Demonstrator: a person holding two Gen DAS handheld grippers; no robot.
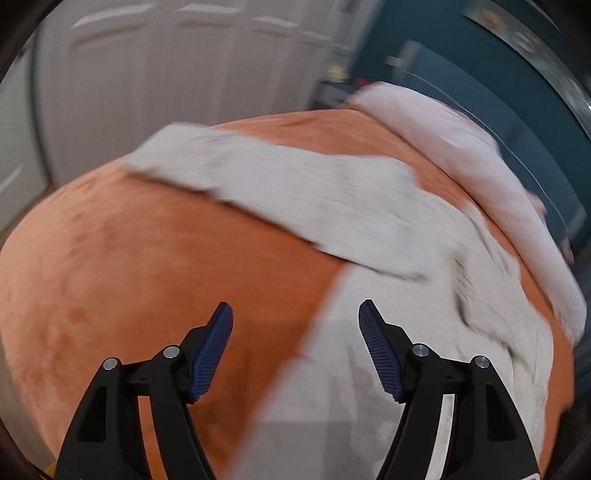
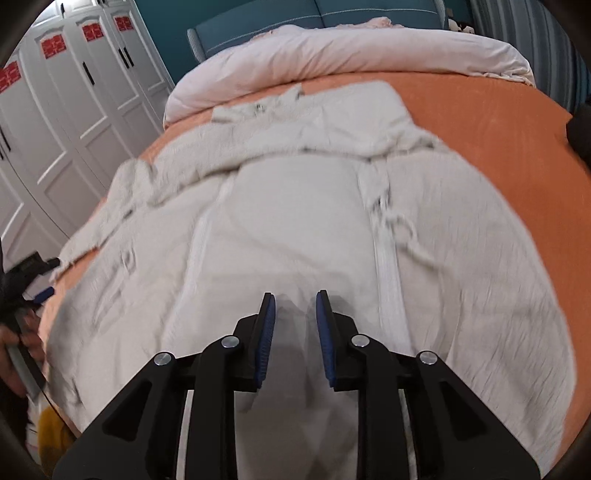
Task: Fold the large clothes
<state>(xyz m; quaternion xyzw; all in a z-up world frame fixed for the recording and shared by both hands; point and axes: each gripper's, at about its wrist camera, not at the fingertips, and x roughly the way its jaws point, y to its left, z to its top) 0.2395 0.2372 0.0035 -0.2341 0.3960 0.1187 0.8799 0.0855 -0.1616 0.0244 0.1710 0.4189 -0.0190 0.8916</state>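
A large off-white coat [image 2: 295, 206] lies spread front-up on an orange bed sheet [image 2: 498, 140], collar toward the pillows. In the left wrist view the coat [image 1: 369, 229] shows with one sleeve stretched left across the sheet [image 1: 129, 266]. My left gripper [image 1: 295, 314] is open and empty, hovering over the coat's left edge. My right gripper [image 2: 293, 302] is open with a narrow gap, empty, above the coat's lower middle between its two front bands. The left gripper also shows at the left edge of the right wrist view [image 2: 40, 291].
A pale pink duvet [image 2: 351, 55] lies rolled along the head of the bed, against a teal headboard [image 2: 314, 18]. White wardrobe doors [image 2: 74, 103] stand to the left of the bed. A yellow object [image 2: 51, 435] sits low at the left.
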